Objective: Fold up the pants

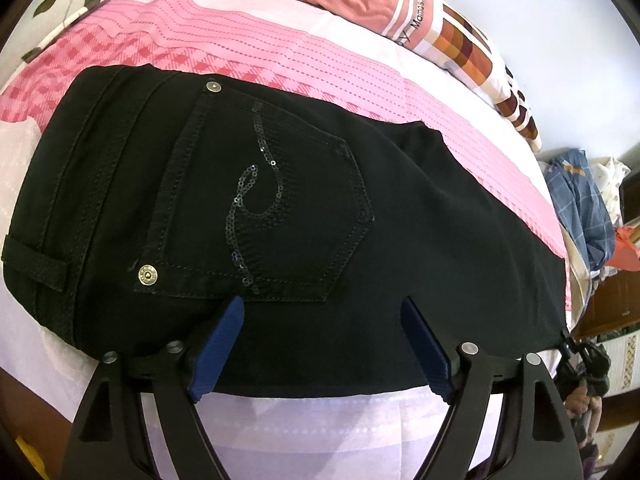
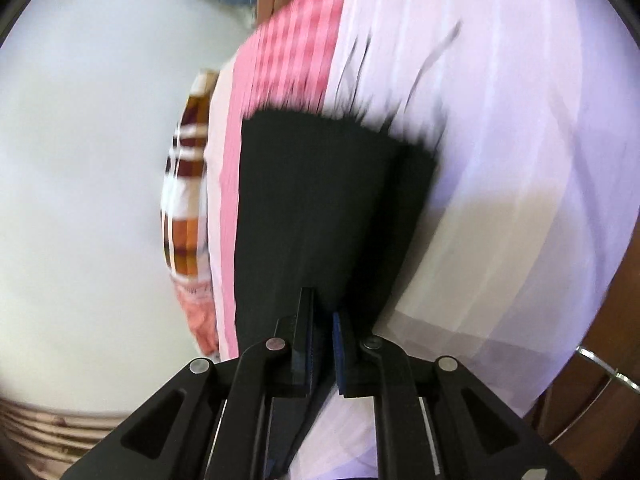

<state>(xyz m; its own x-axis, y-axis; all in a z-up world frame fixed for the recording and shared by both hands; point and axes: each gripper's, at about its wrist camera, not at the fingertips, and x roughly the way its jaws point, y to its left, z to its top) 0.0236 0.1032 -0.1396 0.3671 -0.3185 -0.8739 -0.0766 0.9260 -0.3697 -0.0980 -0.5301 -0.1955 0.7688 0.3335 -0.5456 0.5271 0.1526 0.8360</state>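
While the black pants [image 1: 280, 208] lie halved lengthwise on the pink bedsheet [image 1: 280, 52], cross-folds apparently outstanding, left gripper [image 1: 320, 312] hovers spread above the seat and right gripper [image 2: 322, 312] pinches the leg end.

Left wrist view looks close across the black pants [image 1: 280, 208] on the bed; right wrist view, blurred, looks along them

1 pr black pants [image 1: 280, 200], w/ 1 back pocket [image 1: 272, 208] showing, 2 metal rivets [image 1: 148, 276] on it. 2 tools: left tool [image 1: 320, 320], right tool [image 2: 322, 316]. 1 bed [image 1: 320, 420], 1 patterned quilt [image 1: 460, 28].
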